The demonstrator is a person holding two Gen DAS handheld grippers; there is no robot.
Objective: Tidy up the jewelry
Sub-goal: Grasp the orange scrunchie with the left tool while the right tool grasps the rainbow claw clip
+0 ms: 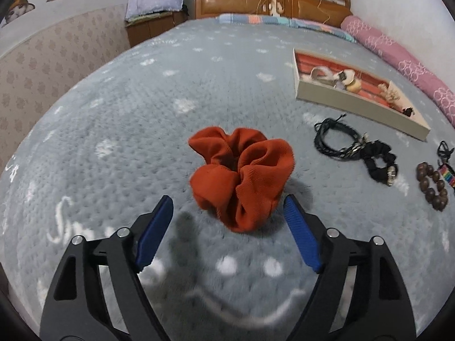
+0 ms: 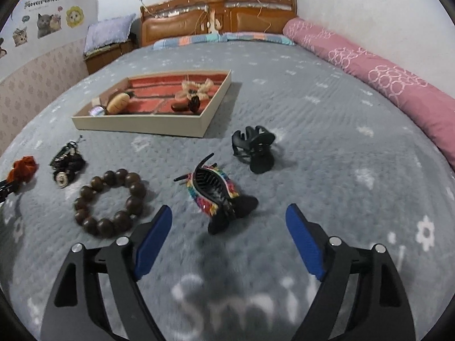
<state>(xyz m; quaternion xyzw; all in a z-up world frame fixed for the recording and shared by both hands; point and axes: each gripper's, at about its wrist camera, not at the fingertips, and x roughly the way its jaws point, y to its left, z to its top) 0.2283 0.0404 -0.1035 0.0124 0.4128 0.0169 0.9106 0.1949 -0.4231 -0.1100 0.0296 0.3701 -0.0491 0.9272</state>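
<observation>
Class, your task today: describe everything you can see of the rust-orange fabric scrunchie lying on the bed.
The rust-orange fabric scrunchie is a gathered ring of finely ribbed cloth, bunched into soft folds around a small dark centre hole. It rests alone on the grey fleece bedspread, left of the black cords and the dark scrunchie. The open left gripper frames its near edge with its blue pads; whether the right pad touches the cloth is unclear. The right wrist view shows it small at far left.

From my remote station: a grey patterned bedspread [image 2: 312, 130] carries a beige tray [image 2: 142, 125], rust scrunchie [image 1: 241, 179], wooden bead bracelet [image 2: 111, 201], rainbow claw clip [image 2: 216, 193], black claw clip [image 2: 254, 147], and a pink bolster [image 2: 369, 68].
</observation>
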